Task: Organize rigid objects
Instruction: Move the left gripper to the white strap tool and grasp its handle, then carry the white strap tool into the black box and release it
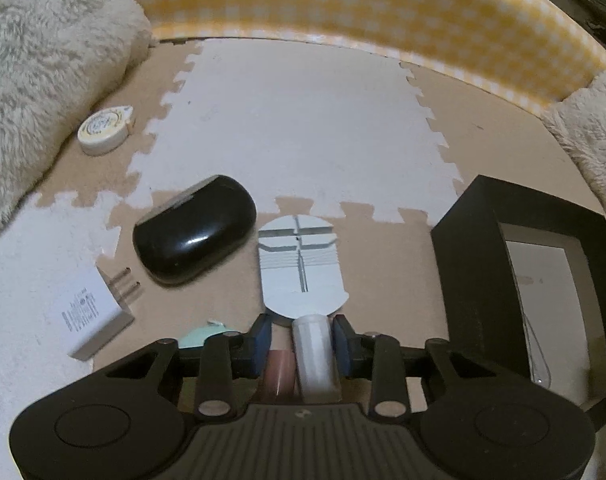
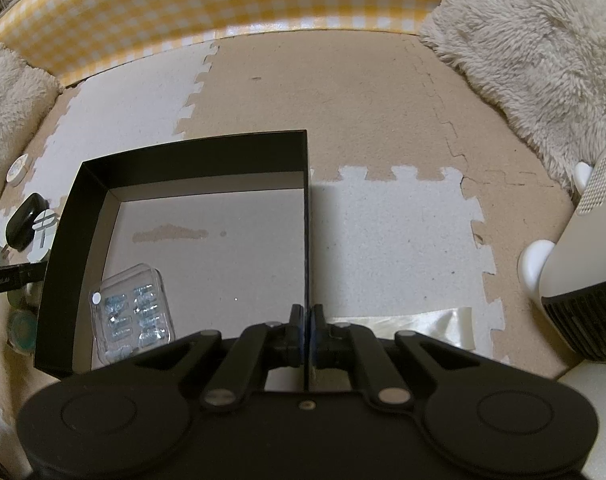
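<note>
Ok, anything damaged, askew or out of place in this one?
One thing: the black box has a scuffed patch on its grey floor, where the surface looks peeled to brown. A crumpled clear film also lies on the mat outside it. Nothing looks spilled or tipped.

Right gripper (image 2: 306, 322) clamped on the right wall of a black box (image 2: 175, 162), clear plastic case (image 2: 133, 312) lying inside near its left wall.
</note>
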`<state>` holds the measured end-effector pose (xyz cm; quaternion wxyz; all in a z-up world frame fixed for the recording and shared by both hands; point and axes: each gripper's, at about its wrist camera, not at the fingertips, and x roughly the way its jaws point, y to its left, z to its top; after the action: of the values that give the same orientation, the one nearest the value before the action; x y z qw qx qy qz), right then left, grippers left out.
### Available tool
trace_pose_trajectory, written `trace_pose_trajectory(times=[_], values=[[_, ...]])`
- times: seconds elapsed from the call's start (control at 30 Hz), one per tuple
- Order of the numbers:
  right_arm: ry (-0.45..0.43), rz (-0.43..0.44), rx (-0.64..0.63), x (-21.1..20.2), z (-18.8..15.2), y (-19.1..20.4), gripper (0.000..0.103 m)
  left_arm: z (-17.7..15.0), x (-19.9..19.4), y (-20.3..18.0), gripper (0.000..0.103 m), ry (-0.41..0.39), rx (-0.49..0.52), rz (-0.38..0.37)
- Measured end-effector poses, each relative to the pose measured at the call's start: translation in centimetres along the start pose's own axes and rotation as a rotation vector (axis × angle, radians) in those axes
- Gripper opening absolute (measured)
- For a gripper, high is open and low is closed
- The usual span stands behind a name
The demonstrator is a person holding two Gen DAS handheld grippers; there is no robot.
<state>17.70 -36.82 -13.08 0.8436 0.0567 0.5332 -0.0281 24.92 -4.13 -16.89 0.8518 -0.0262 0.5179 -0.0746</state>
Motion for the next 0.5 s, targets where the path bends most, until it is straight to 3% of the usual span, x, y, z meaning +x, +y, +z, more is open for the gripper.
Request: trace_pose_trajectory(times=[0.03, 0.07, 0.5], values=[[0.0, 0.0, 0.0, 0.0, 0.0, 0.0, 0.004, 0.0, 0.0, 0.1, 0.022, -0.005, -0.007, -0.006], [0.0, 0.0, 0.0, 0.0, 0.0, 0.0, 0.004, 0.1, -0.1, 0.2, 0.021, -0.007, -0.021, -0.019], [0.001, 0.0, -0.001, 0.0, 0.0, 0.0, 0.004, -0.2, -1.3, 0.1, 0.02, -0.024, -0.143, -0.169]])
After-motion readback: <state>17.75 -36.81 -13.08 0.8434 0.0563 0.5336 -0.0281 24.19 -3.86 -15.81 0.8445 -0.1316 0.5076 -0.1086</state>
